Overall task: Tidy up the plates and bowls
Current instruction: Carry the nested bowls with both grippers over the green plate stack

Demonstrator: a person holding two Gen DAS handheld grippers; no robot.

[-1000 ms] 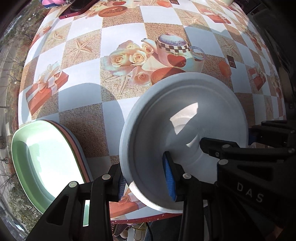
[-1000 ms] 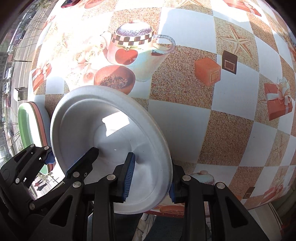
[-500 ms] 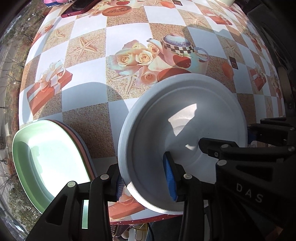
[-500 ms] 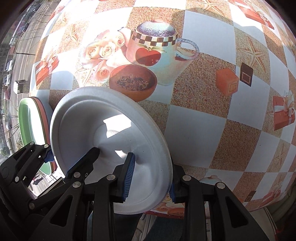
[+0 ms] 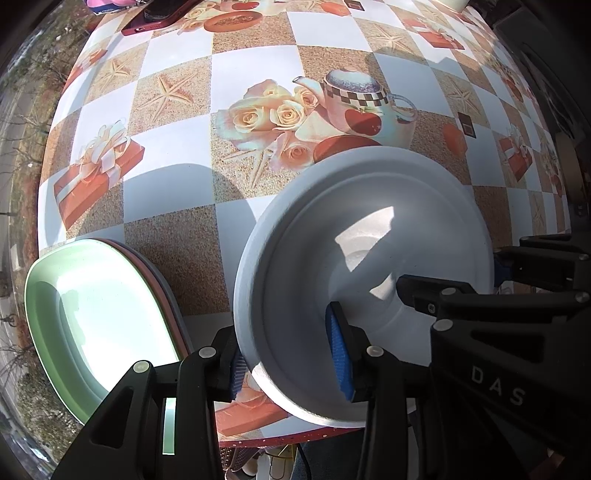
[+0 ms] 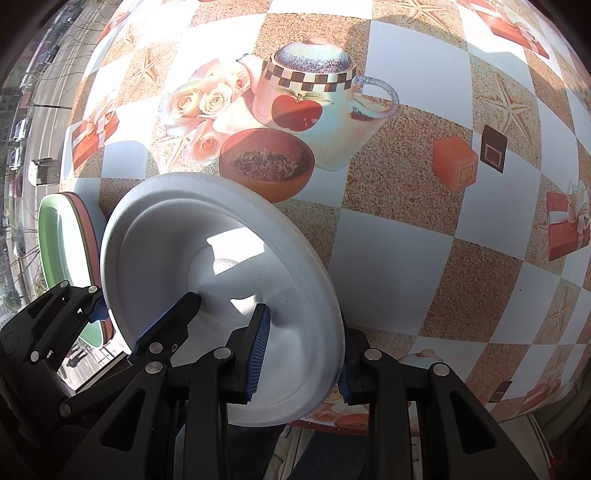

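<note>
The white bowl point(image 5: 369, 251), pinched at its rim by both grippers, now sits a little farther from the tablecloth's point(image 5: 177, 192) near edge.

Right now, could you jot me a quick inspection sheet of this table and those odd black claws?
Surface: table under a checked cloth printed with roses, a teapot and gift boxes.
Job's things: white bowl, tilted and held above the near table edge; stack of plates beside it, green one on top, pink and grey rims beneath.
Clutter: dark red phone at the far edge.
Grippers: left gripper and right gripper each clamp the white bowl's rim, one blue pad inside, one outside.
Cables: a dark cord below the table edge, hard to make out.
Surroundings: sunlit street and bare trees at the left.
</note>
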